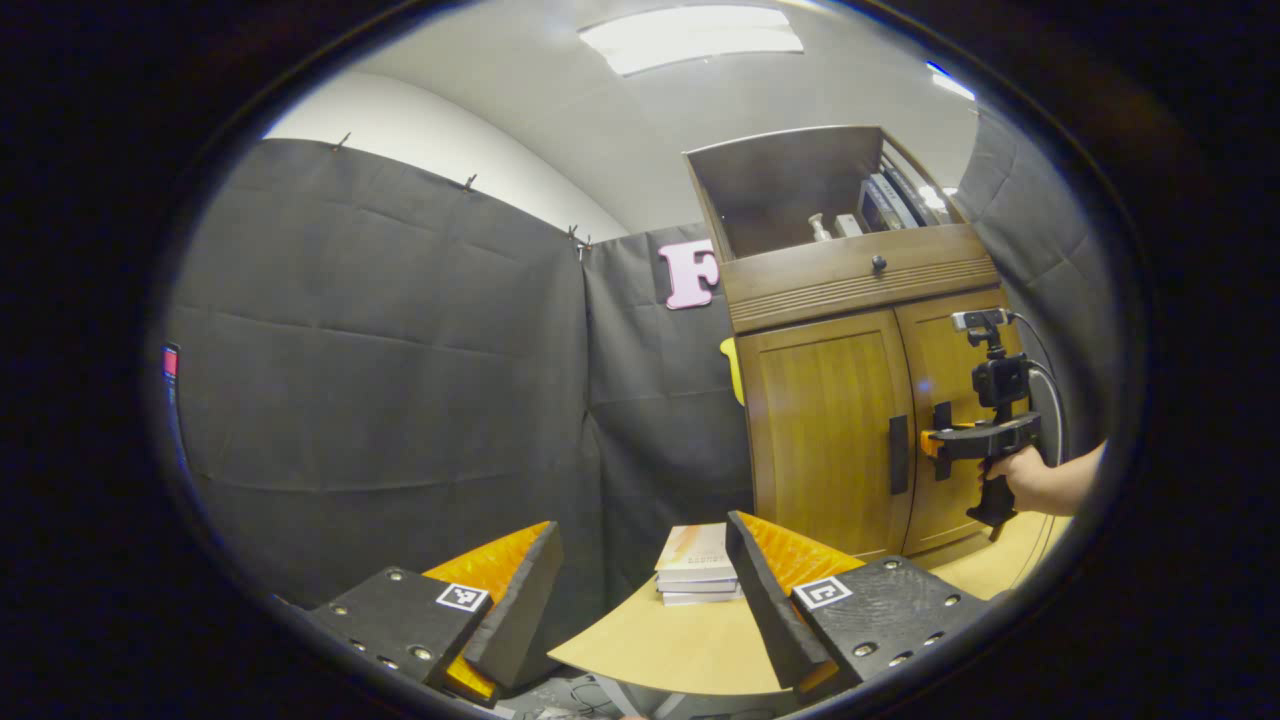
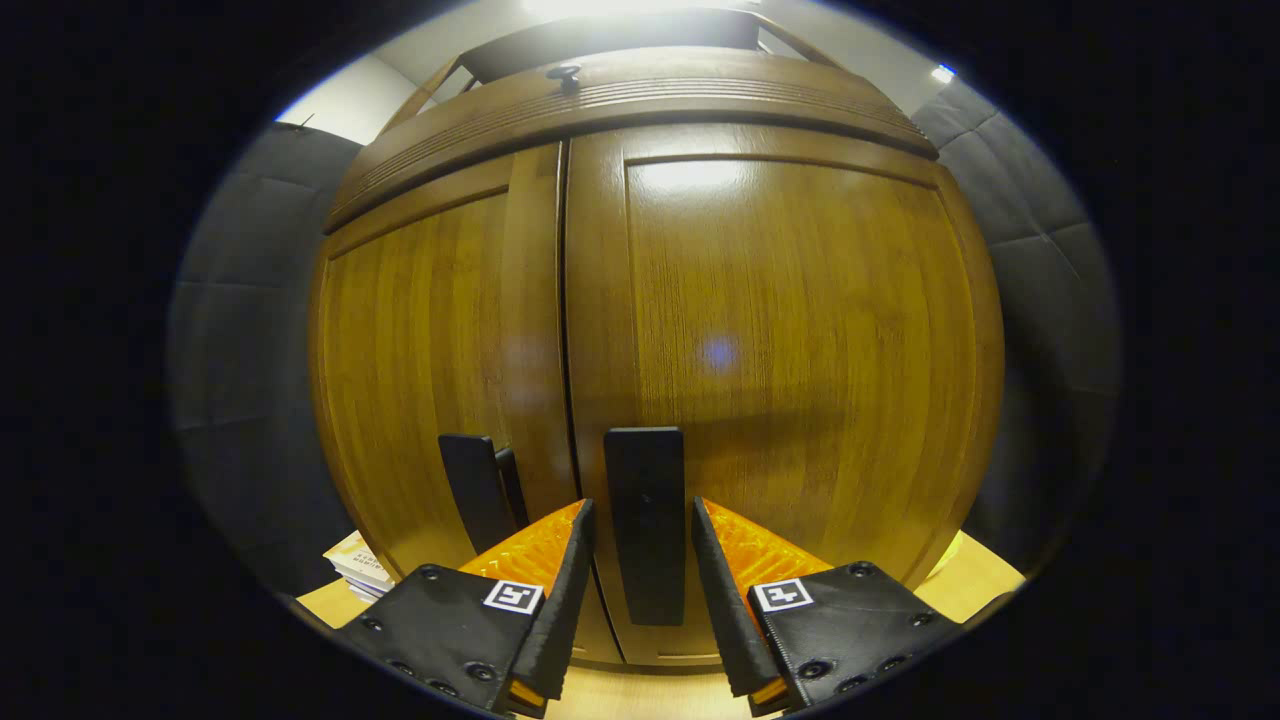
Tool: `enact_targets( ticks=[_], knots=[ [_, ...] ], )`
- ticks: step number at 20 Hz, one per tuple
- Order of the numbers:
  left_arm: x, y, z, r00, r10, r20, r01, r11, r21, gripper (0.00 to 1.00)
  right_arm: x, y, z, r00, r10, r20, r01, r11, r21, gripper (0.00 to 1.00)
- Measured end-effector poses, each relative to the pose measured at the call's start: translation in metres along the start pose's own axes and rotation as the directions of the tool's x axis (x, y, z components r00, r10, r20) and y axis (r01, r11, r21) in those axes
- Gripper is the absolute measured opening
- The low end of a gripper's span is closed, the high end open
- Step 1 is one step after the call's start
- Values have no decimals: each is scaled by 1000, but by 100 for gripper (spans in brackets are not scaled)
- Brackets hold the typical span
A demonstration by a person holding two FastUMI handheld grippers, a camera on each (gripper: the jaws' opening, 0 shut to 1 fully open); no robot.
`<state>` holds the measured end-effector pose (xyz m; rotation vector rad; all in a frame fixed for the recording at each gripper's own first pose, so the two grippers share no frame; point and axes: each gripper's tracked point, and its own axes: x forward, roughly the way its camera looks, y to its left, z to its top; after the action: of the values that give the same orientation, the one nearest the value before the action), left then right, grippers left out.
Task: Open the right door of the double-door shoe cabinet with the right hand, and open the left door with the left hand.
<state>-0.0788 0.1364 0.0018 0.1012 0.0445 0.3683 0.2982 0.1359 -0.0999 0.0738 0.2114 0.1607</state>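
Wooden and closed, the double-door shoe cabinet (image 1: 860,400) stands on the bench (image 1: 690,640) against the booth's cloth wall, a stack of books (image 1: 697,566) lying just beside its left side. In the right gripper view the right claw (image 2: 642,545) is level and square to the right door (image 2: 790,370), its fingers spread either side of the right door's handle (image 2: 645,520) without visibly pressing on it. The left door's handle (image 2: 478,490) sits just beside. From the left gripper view, a hand (image 1: 1025,480) holds that tool by its grip, forearm level. The left claw (image 1: 645,590) hangs released, well apart from the cabinet.
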Motion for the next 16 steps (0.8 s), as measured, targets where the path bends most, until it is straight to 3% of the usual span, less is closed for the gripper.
enact_targets(
  ticks=[3, 4, 5, 16],
  knots=[
    [0, -1, -1, 1000, -9, 4, 9, 1000, -3, 96, 2, 2, 1, 1000, 9, -5, -9, 1000, 3, 24],
    [0, -3, 1, 1000, -17, 5, 17, 1000, -5, 96, -2, 2, 1, 1000, 13, -3, -13, 1000, 9, 24],
    [1, -4, 1, 1000, -22, 7, 23, 1000, -8, 96, -2, 2, -1, 1000, 22, -15, -21, 1000, 5, 16],
    [9, -46, 10, 989, -141, 48, 143, 989, -42, 96, -56, -6, -1, 996, 86, -14, -86, 996, 0, 17]
  ],
)
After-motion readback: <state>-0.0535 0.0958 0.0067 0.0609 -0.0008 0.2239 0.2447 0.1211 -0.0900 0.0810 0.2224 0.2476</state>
